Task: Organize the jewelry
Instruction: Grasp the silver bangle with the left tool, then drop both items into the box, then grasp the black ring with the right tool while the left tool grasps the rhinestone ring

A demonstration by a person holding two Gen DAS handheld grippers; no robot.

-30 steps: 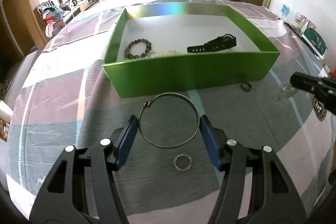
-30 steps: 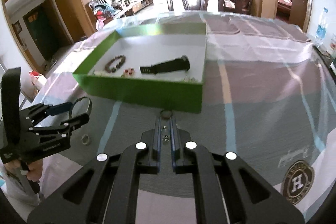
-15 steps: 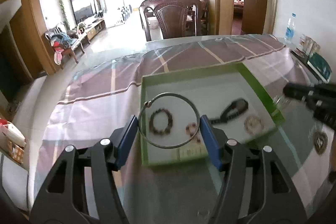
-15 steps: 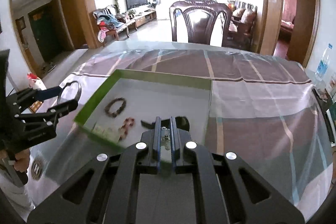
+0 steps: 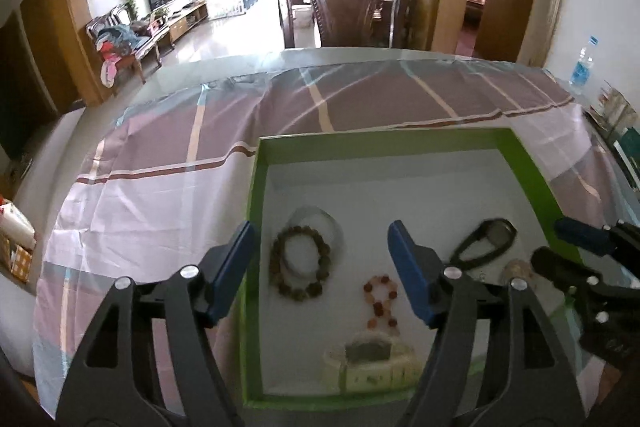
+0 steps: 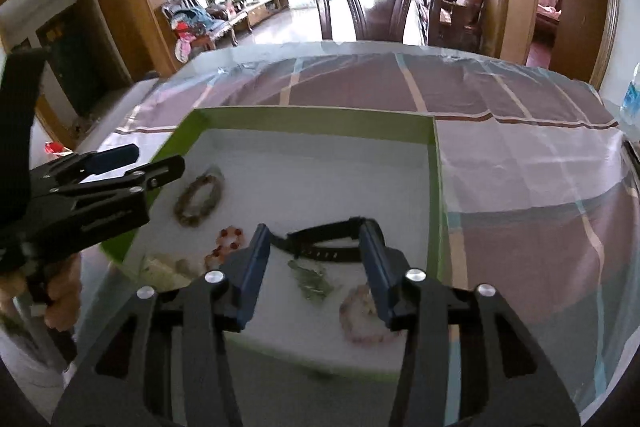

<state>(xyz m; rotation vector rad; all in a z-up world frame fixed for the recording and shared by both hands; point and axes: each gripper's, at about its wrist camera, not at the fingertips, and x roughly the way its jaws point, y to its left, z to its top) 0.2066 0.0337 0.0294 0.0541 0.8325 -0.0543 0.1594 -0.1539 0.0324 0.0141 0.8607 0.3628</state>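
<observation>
Both claws hang over the green box with jaws spread wide and nothing between them: the left claw point(image 5: 320, 251) above the box's left half, the right claw point(image 6: 314, 251) above its near middle. From the right wrist view the left claw point(image 6: 132, 163) shows at the box's left wall, a hand point(image 6: 60, 303) gripping its handle below.

Under them the bench point(image 5: 160, 163) wears a cloth of mauve, pink and grey checks under a clear cover. A carved dark chair point(image 6: 378, 7) stands at its far edge.

The box point(image 5: 380, 141) sits on the bench, green walls around a white floor, and all the jewelry lies inside it. A thin metal bangle point(image 5: 320, 217) rests at the left, blurred, overlapping a brown bead bracelet point(image 5: 300, 265). A black watch point(image 6: 332, 245) lies across the middle, strap stretched leftward. Just beside the beads lies a small orange bead bracelet point(image 5: 380, 301), twisted into a figure of eight. At the near wall sits a pale bracelet point(image 5: 368, 363), too blurred to describe further. A pinkish bracelet point(image 6: 366, 315) lies near the right front corner, partly behind the right claw's finger. Between it and the watch lies a small greenish trinket point(image 6: 312, 281), its shape unclear.
</observation>
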